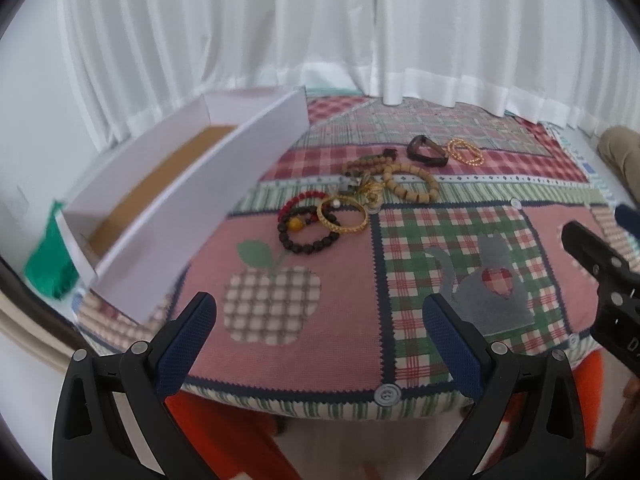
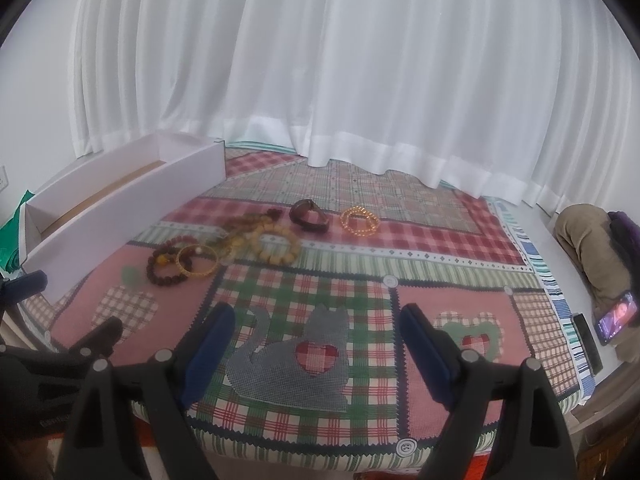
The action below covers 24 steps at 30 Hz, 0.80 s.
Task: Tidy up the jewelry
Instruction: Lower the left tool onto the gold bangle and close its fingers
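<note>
The left tool [image 1: 320, 316] hangs low over the near edge of the patchwork-covered worktop [image 1: 340, 344], its two blue-padded fingers [image 1: 188, 344] spread wide apart with nothing between them, aimed across the apple patch toward the jewelry. The right tool [image 2: 316, 328] sits in a matching pose just to its right, fingers [image 2: 420, 344] likewise wide apart and empty, pointing over the grey cat patch [image 2: 292, 356]; each tool's black frame shows at the edge of the other's view. The jewelry lies in a loose cluster toward the middle-left of the cloth: one dark beaded bracelet [image 1: 306, 236] with a yellow bead, one red beaded bracelet [image 1: 300, 200] tangled against it, one gold bangle [image 1: 342, 216] overlapping both, one tan wooden-bead bracelet [image 1: 410, 182], and a strand of brownish beads [image 1: 368, 162] behind, with a small metallic tangle in the midst that is too blurred to name. Set apart farther back are one dark brown band [image 1: 427, 151] and one gold beaded bracelet [image 1: 465, 152], just beside each other. One long white box [image 1: 192, 200], open-topped with a brown floor, runs along the left edge of the worktop, close to the cluster. The cloth between the tools and the jewelry is bare; white curtains [image 2: 340, 80] close off the far edge.
</note>
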{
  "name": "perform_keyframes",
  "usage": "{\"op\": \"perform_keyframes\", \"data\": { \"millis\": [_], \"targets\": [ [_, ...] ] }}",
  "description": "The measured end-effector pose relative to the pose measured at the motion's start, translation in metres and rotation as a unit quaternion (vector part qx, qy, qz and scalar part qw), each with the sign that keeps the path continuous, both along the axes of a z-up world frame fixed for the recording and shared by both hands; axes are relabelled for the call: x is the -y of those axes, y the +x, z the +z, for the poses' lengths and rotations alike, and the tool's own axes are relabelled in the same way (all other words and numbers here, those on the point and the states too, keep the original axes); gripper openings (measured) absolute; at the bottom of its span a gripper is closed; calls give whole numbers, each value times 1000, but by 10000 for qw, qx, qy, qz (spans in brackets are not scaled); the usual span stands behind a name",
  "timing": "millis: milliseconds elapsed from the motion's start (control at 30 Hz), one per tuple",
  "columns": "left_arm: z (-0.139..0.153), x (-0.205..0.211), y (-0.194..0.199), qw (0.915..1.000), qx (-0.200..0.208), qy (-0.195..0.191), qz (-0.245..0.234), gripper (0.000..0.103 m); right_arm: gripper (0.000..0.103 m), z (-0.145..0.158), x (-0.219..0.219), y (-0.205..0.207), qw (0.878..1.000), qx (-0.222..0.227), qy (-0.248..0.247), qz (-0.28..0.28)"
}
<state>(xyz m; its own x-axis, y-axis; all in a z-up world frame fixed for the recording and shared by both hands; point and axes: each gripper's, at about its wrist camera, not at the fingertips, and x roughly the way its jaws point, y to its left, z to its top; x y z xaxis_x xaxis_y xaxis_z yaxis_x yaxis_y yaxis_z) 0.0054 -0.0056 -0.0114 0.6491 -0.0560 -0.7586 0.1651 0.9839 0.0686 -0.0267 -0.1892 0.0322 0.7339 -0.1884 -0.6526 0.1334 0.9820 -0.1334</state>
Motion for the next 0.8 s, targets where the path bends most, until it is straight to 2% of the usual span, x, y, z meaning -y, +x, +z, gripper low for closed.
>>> {"op": "perform_keyframes", "data": {
  "millis": [67, 200, 267, 533, 700, 800],
  "targets": [
    [-2, -7, 6, 9996, -172, -225, -74, 103, 86, -1, 0, 1, 10000, -3, 7, -8],
    [-5, -19, 11, 9996, -163, -220, -26, 102, 86, -4, 4, 2, 10000, -8, 52, -50],
    [-9, -27, 15, 9992, -297, -282, -11, 102, 86, -6, 6, 2, 9999, -2, 63, -81],
    [-21, -50, 26, 9983, -456, -52, 348, 102, 86, -16, 12, 12, 9995, -126, 246, -128],
    [-23, -57, 32, 9986, -420, -160, 266, 102, 86, -20, 12, 18, 9992, -176, 358, -97],
    [-28, -55, 39, 9985, -484, -96, 216, 102, 86, -25, 13, 22, 9986, -257, 453, -35]
  ]
}}
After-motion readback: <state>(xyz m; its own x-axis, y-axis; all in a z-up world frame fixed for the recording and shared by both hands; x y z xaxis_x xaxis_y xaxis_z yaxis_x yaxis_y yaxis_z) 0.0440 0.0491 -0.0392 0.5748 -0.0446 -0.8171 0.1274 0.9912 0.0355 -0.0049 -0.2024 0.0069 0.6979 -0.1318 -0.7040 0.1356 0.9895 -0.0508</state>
